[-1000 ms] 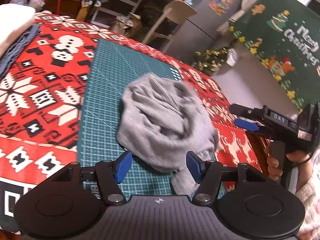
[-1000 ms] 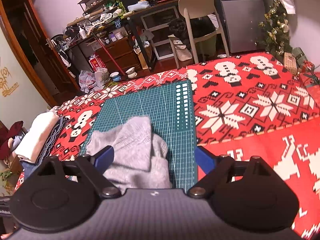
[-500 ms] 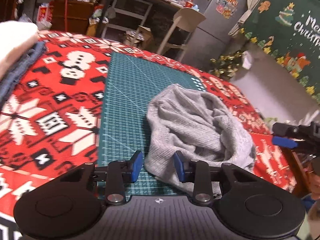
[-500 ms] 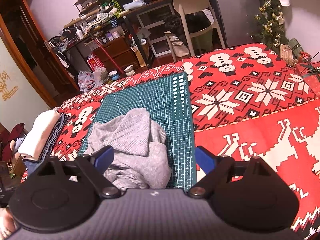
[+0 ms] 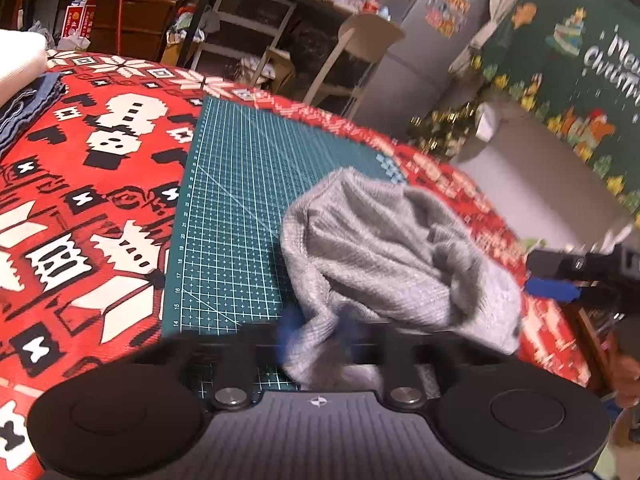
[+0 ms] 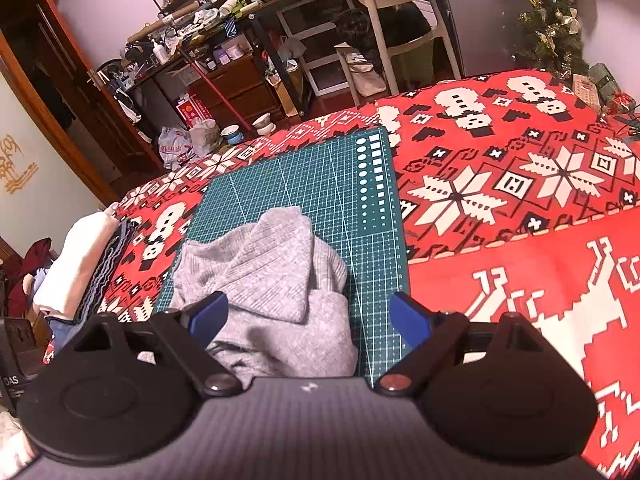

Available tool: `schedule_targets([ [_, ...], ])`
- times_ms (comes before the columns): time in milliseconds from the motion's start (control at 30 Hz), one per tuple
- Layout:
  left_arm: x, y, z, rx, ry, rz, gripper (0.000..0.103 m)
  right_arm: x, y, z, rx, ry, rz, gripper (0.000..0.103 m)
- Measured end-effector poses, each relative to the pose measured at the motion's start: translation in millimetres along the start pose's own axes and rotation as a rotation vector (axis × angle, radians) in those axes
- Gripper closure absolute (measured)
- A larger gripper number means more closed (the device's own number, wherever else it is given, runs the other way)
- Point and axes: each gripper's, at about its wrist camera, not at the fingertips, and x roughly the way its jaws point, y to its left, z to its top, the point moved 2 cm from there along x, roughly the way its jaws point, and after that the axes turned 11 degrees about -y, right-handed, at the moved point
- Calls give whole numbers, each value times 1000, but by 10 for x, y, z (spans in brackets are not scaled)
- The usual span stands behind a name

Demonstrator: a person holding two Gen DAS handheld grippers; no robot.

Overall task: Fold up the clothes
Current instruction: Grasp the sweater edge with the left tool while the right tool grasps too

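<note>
A crumpled grey knit garment [image 5: 380, 248] lies on a green cutting mat [image 5: 240, 184]. My left gripper [image 5: 316, 330] is at the garment's near edge. Its jaws are closing, and the blurred blue pads pinch a fold of grey fabric between them. In the right wrist view the same garment [image 6: 272, 264] sits bunched on the mat [image 6: 320, 172]. My right gripper [image 6: 308, 316] hovers over its near side with the jaws wide open and not pressing on the cloth. The right gripper [image 5: 580, 276] also shows at the right edge of the left wrist view.
A red patterned tablecloth [image 6: 520, 200] covers the table around the mat. A stack of folded clothes [image 6: 80, 256] with a white piece on top sits at the table's left side. Beyond the table stand a white chair [image 6: 400, 20] and cluttered shelves [image 6: 200, 40].
The left gripper's jaws have come together from well apart onto the garment's near edge, and the gripper has sunk closer to the cloth. The right gripper has stayed wide open.
</note>
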Motion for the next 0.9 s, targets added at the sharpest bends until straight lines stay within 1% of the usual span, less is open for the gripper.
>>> schedule_targets([
  [67, -40, -2, 18, -5, -12, 15, 96, 40, 2, 23, -13, 2, -2, 13],
  [133, -153, 29, 60, -18, -42, 41, 96, 70, 3, 56, -25, 0, -5, 13],
  [233, -399, 166, 153, -72, -96, 74, 96, 122, 8, 112, -39, -5, -1, 13],
  [300, -552, 268, 208, -99, -125, 105, 96, 169, -3, 142, -24, -8, 16, 15],
  [433, -755, 431, 303, -109, -162, 169, 96, 302, -49, 194, 43, -9, 59, 25],
  [467, -780, 461, 323, -108, -167, 180, 96, 346, -62, 202, 58, -9, 65, 29],
  [533, -813, 519, 354, -108, -176, 203, 96, 435, -76, 225, 73, -10, 61, 35],
  [600, -817, 560, 377, -111, -178, 220, 96, 524, -85, 260, 73, -9, 60, 37],
  [700, -819, 627, 395, -133, -176, 236, 96, 675, -115, 322, 65, -15, 24, 41],
  [767, -832, 657, 394, -144, -177, 236, 96, 793, -139, 342, 86, 4, 35, 55],
  [833, -832, 672, 394, -146, -179, 238, 96, 905, -99, 332, 88, 34, 72, 61],
  [867, -831, 678, 394, -148, -181, 240, 96, 959, -78, 326, 88, 49, 88, 61],
  [900, -831, 686, 395, -149, -182, 242, 96, 998, -27, 295, 68, 66, 78, 61],
])
